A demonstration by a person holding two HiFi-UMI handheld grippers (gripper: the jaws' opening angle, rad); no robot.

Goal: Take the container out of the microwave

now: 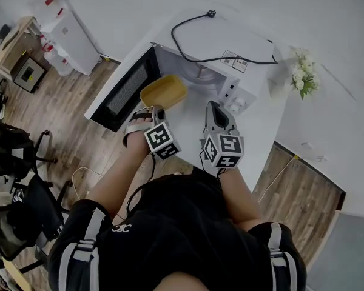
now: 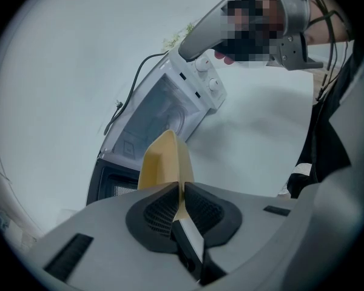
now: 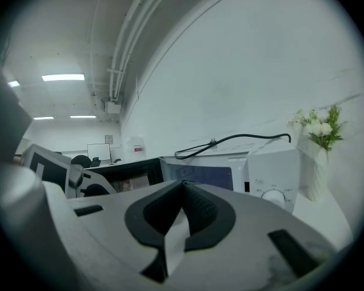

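In the head view, the left gripper is clenching the rim of the yellow container, which is hanging at the mouth of the open microwave, above the counter. The right gripper is hovering just beside it.

In the left gripper view, the pads are pinching the container's thin wall.

In the right gripper view, the jaws are sitting together on nothing.

The withdrawal appears to be nearing completion; the next move is calling for drawing the container clear and setting it level on the counter.
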